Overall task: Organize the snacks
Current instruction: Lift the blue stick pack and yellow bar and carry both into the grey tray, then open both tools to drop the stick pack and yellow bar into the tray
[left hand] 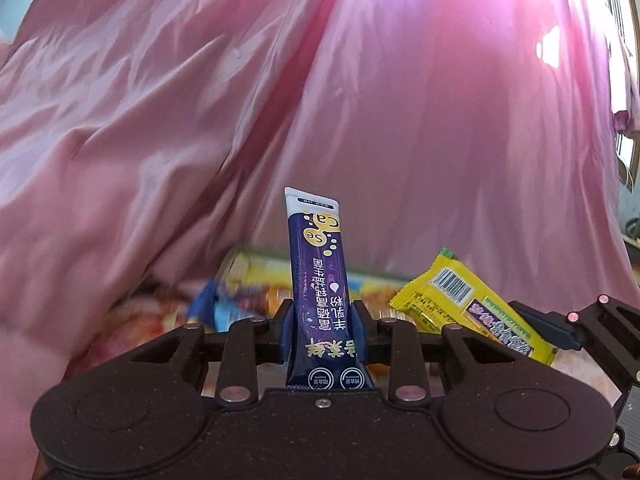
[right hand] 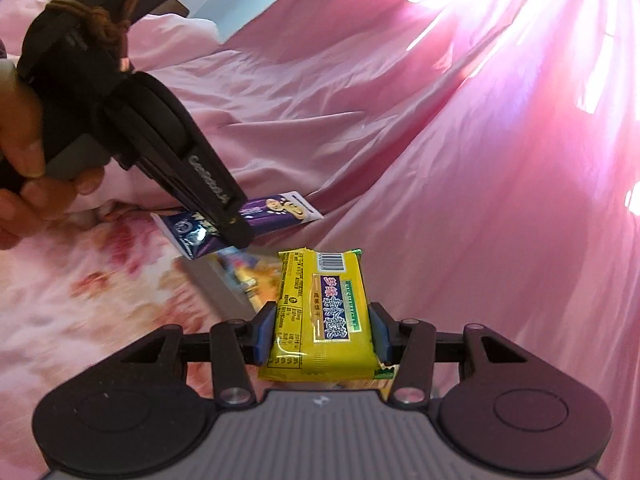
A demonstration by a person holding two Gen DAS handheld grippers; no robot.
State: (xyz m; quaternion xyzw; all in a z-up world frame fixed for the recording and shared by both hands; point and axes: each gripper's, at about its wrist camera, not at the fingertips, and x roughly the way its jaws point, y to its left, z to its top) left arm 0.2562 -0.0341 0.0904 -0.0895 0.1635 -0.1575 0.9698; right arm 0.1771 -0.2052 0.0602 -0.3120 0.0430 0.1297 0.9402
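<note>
My left gripper [left hand: 319,330] is shut on a long purple stick sachet [left hand: 318,280] that stands up between its blue pads, white end on top. In the right wrist view the same sachet [right hand: 276,210] lies level in the left gripper [right hand: 236,236], with a person's hand [right hand: 24,184] on the handle. My right gripper [right hand: 322,334] is shut on a yellow biscuit packet [right hand: 324,316], barcode end pointing away. From the left wrist view that yellow packet [left hand: 460,300] shows at the right, held in the right gripper [left hand: 560,336]. Both are lifted above the surface.
A yellow snack box [left hand: 256,272] and a blue wrapper [left hand: 216,308] lie blurred below. That box [right hand: 244,276] also shows under the packets. A floral cloth [right hand: 100,280] covers the surface at left. Pink draped fabric [left hand: 400,120] fills the background.
</note>
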